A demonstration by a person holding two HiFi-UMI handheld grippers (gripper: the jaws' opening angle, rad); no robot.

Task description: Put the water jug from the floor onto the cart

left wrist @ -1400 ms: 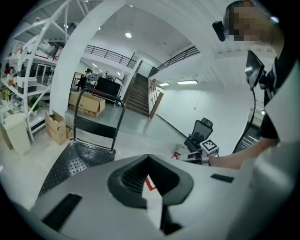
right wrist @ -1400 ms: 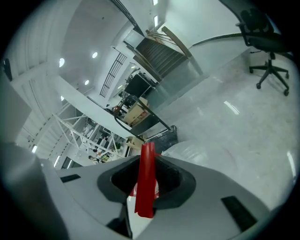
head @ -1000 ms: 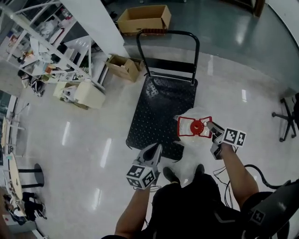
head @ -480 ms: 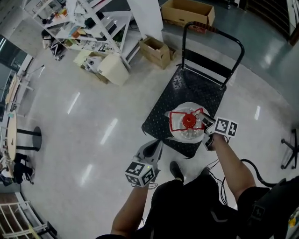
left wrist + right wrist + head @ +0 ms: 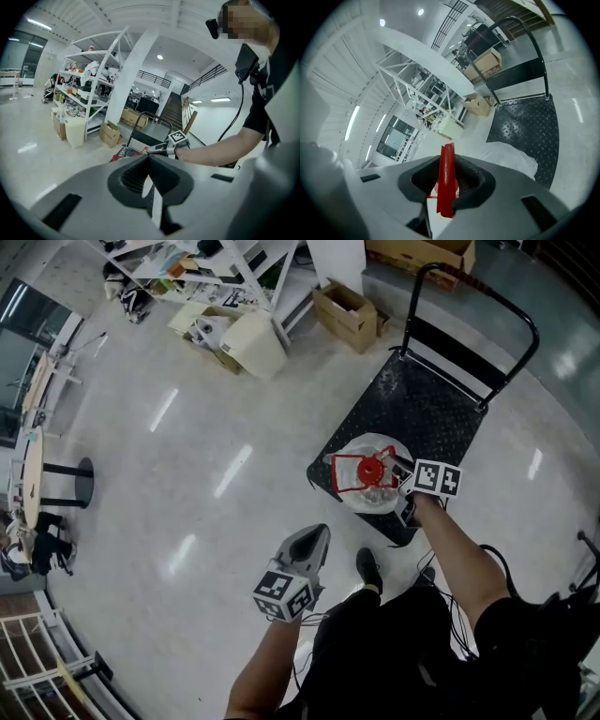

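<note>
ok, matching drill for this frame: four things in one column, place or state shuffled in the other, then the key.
1. left gripper
2. right gripper
3. water jug
4. cardboard box

A. at the near end of the cart, on its black deck side
B. jaws together, nothing between them
C. on the floor beside the cart's handle end, flaps open
D. clamped on the red handle

Pairs: 1-B, 2-D, 3-A, 4-C
</note>
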